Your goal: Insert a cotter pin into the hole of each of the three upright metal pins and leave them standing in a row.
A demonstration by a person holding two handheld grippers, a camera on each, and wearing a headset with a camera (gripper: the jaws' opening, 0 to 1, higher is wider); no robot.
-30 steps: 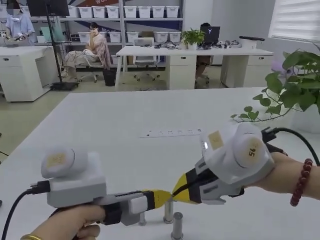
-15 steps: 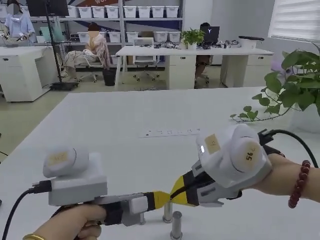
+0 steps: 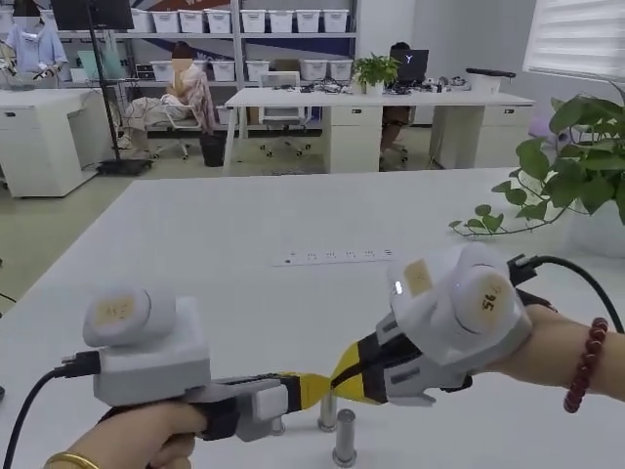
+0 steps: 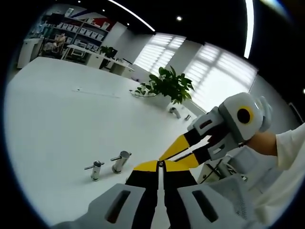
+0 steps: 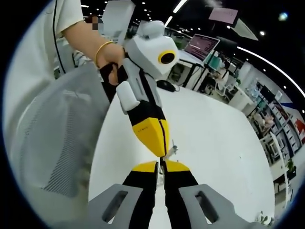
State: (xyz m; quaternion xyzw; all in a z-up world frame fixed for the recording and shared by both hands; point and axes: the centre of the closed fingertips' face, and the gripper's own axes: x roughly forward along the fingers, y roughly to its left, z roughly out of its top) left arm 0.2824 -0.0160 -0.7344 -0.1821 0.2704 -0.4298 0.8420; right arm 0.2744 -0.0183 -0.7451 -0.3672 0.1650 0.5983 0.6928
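L gripper (image 3: 314, 384) & R gripper (image 3: 342, 379), each w/ jaws pressed together, meet yellow tip to tip beside three upright metal pins (image 3: 328, 408) on near part of white table (image 3: 244, 254); two pins carry cotter pins (image 4: 89, 167) crosswise; anything pinched too small to tell.
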